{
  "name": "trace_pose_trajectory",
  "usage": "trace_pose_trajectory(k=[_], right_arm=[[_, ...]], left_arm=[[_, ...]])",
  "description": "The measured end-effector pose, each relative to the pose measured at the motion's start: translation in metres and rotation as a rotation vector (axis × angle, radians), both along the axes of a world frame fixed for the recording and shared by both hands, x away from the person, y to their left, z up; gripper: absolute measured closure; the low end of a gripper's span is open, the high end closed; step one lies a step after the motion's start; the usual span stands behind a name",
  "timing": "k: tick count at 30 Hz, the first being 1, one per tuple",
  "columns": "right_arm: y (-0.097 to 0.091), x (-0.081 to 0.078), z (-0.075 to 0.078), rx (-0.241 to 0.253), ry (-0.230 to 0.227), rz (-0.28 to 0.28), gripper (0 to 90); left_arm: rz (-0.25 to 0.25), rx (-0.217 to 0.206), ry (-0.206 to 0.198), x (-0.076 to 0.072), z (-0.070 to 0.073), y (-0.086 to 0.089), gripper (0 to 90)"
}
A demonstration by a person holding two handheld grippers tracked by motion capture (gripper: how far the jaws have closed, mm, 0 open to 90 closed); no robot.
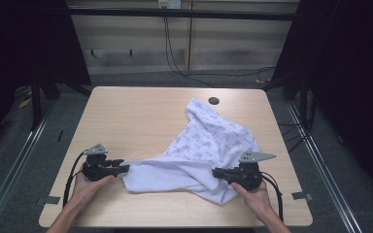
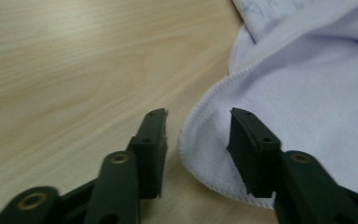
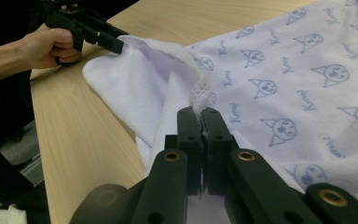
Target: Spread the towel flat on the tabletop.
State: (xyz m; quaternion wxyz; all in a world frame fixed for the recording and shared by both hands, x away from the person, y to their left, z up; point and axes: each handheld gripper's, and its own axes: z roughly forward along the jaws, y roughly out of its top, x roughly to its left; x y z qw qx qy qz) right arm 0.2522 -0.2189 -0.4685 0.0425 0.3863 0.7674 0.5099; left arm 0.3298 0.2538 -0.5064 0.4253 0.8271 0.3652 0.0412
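At the left of the high view, the left gripper [image 1: 125, 169] is held low on the wooden table [image 1: 136, 111], its jaws parted. In the left gripper view a rounded, stitched corner of the white towel [image 2: 307, 121] is seen lying between those jaws, and the pads are not pressed on it; one pad stands clear on the bare wood side. Across the middle, the towel [image 1: 204, 150] is spread in a crumpled heap from the near edge toward the far right of the table, its printed side turned up at the back, the plain side folded forward. At the right, the right gripper [image 1: 217, 173] is seen clamped tight: in the right gripper view [image 3: 201, 114] a bunched fold of towel edge is pinched between its closed jaws.
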Motion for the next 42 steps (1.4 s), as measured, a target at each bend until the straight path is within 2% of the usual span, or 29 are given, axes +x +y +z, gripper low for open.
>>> trace_pose_trajectory(k=[1, 2, 3, 4, 8, 9, 13, 14, 16, 17, 18, 19, 20, 21, 22, 23, 24, 27, 29, 30, 32, 33, 35, 37, 39, 41, 42], right_arm=[[-0.001, 0.001, 0.0, 0.002, -0.001, -0.002, 87.8], [-0.001, 0.001, -0.001, 0.008, 0.003, -0.007, 87.8], [-0.001, 0.002, -0.001, 0.007, 0.005, -0.006, 87.8], [-0.001, 0.003, -0.001, 0.004, 0.006, -0.009, 87.8], [-0.005, 0.005, 0.0, 0.01, 0.006, -0.026, 87.8], [-0.009, 0.007, 0.002, 0.019, 0.0, -0.044, 87.8], [-0.02, 0.018, 0.009, 0.028, -0.014, -0.09, 87.9], [-0.024, 0.023, 0.014, 0.023, -0.024, -0.106, 87.8], [-0.034, 0.033, 0.025, 0.055, -0.044, -0.142, 87.9], [-0.042, 0.045, 0.039, 0.065, -0.07, -0.174, 87.9], [-0.042, 0.045, 0.039, 0.065, -0.07, -0.174, 87.9], [-0.049, 0.054, 0.057, 0.076, -0.114, -0.198, 88.0], [-0.049, 0.054, 0.057, 0.076, -0.114, -0.198, 88.0], [-0.051, 0.057, 0.066, 0.085, -0.128, -0.205, 87.9], [-0.052, 0.06, 0.079, 0.073, -0.156, -0.211, 88.0], [-0.053, 0.063, 0.096, 0.073, -0.184, -0.213, 88.0], [-0.053, 0.063, 0.096, 0.073, -0.184, -0.213, 88.0], [-0.057, 0.068, 0.126, 0.083, -0.233, -0.225, 88.0], [-0.059, 0.069, 0.147, 0.091, -0.266, -0.233, 88.0], [-0.06, 0.068, 0.158, 0.099, -0.293, -0.236, 88.0], [-0.064, 0.066, 0.182, 0.15, -0.345, -0.24, 88.0], [-0.065, 0.065, 0.19, 0.153, -0.362, -0.242, 88.0], [-0.067, 0.063, 0.209, 0.168, -0.4, -0.243, 88.0], [-0.07, 0.057, 0.228, 0.191, -0.438, -0.243, 88.0], [-0.072, 0.046, 0.244, 0.208, -0.482, -0.23, 88.0], [-0.074, 0.029, 0.255, 0.209, -0.516, -0.215, 88.0], [-0.079, 0.007, 0.251, 0.204, -0.523, -0.187, 88.0]], left_arm=[[-0.025, -0.005, 0.012, -0.002, 0.0, -0.002, 66.7], [-0.045, -0.006, 0.012, -0.004, 0.001, -0.004, 81.0], [-0.055, -0.01, 0.005, -0.005, 0.002, -0.006, 81.0], [-0.068, -0.03, -0.002, -0.008, 0.004, -0.007, 86.6], [-0.085, -0.109, -0.005, -0.011, 0.014, -0.007, 88.0], [-0.084, -0.116, -0.015, -0.011, 0.016, -0.007, 88.1], [-0.044, -0.183, -0.052, -0.001, 0.033, -0.006, 88.1], [-0.028, -0.197, -0.073, 0.004, 0.04, -0.006, 88.2], [-0.007, -0.234, -0.091, 0.012, 0.051, -0.007, 88.2], [-0.006, -0.235, -0.108, 0.017, 0.058, -0.009, 88.2], [-0.004, -0.213, -0.122, 0.022, 0.066, -0.012, 88.2], [0.0, -0.197, -0.139, 0.026, 0.074, -0.015, 88.2], [0.004, -0.221, -0.146, 0.03, 0.082, -0.017, 88.2], [0.007, -0.244, -0.161, 0.034, 0.092, -0.019, 88.3], [0.009, -0.238, -0.178, 0.036, 0.099, -0.021, 88.3], [0.015, -0.251, -0.195, 0.038, 0.108, -0.023, 88.3], [0.018, -0.271, -0.211, 0.041, 0.118, -0.023, 88.3], [0.025, -0.322, -0.266, 0.045, 0.151, -0.025, 88.3], [0.017, -0.382, -0.296, 0.045, 0.175, -0.025, 88.2], [0.006, -0.404, -0.317, 0.045, 0.19, -0.026, 88.2], [-0.001, -0.412, -0.361, 0.043, 0.212, -0.027, 88.2], [-0.013, -0.429, -0.389, 0.04, 0.226, -0.028, 88.2], [-0.042, -0.455, -0.43, 0.032, 0.245, -0.027, 88.2], [-0.07, -0.467, -0.48, 0.018, 0.266, -0.028, 88.2], [-0.105, -0.484, -0.511, 0.003, 0.277, -0.029, 88.2], [-0.141, -0.485, -0.52, -0.013, 0.278, -0.029, 88.2], [-0.16, -0.479, -0.509, -0.021, 0.273, -0.03, 88.2]])
